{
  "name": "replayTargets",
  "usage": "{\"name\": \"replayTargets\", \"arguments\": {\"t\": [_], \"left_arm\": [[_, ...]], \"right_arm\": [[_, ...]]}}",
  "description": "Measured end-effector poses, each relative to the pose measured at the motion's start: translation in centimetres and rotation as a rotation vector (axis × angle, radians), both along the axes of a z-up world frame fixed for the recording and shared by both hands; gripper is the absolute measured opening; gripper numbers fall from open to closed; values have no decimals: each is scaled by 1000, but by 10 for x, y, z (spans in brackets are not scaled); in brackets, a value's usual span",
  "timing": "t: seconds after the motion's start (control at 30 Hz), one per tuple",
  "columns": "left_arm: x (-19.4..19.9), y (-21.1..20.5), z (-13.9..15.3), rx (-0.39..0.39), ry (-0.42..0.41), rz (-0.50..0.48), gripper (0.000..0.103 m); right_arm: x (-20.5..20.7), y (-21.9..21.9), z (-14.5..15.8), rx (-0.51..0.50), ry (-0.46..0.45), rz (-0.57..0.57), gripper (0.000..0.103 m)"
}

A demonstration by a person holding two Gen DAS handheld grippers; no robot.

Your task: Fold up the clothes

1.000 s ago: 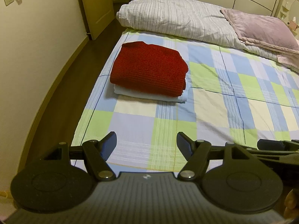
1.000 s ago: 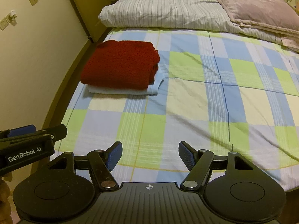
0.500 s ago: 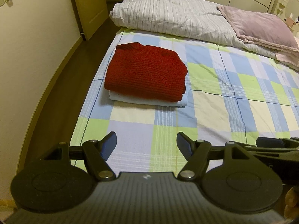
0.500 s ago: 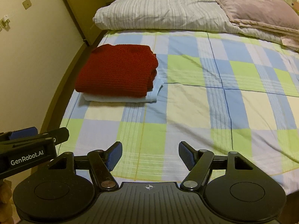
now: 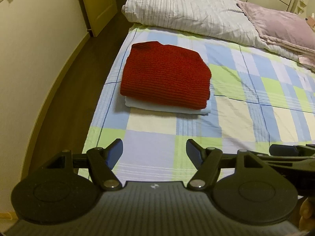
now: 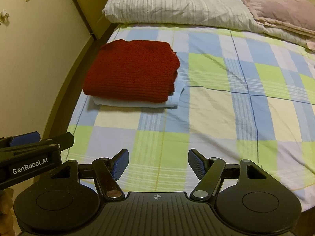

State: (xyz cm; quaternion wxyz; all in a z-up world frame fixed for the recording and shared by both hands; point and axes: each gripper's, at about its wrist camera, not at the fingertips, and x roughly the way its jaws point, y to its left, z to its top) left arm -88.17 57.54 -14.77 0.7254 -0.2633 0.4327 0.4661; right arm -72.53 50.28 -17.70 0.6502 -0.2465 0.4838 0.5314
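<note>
A folded red knit sweater lies on top of a folded pale blue garment near the left edge of the bed; the stack also shows in the right wrist view, sweater over pale garment. My left gripper is open and empty, held above the foot of the bed, short of the stack. My right gripper is open and empty, beside it to the right. The left gripper's side shows in the right wrist view.
The bed has a checked blue, green and cream sheet. A striped white duvet and a mauve blanket are piled at the head. A cream wall, dark floor strip and a door lie left.
Both grippers have drifted a little forward and left along the bed, so the stack sits closer to the middle of each view. The jaws stayed open. The clothes have not moved.
</note>
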Motion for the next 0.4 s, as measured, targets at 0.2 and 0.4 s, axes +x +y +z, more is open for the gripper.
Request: {"name": "replayTargets", "arguments": {"t": [0.2, 0.4], "left_arm": [[-6, 16, 2, -4, 0, -13, 68], [-8, 29, 9, 34, 2, -39, 68]], "right_arm": [[-9, 15, 1, -17, 3, -10, 70], [-15, 27, 7, -23, 2, -31, 70]]}}
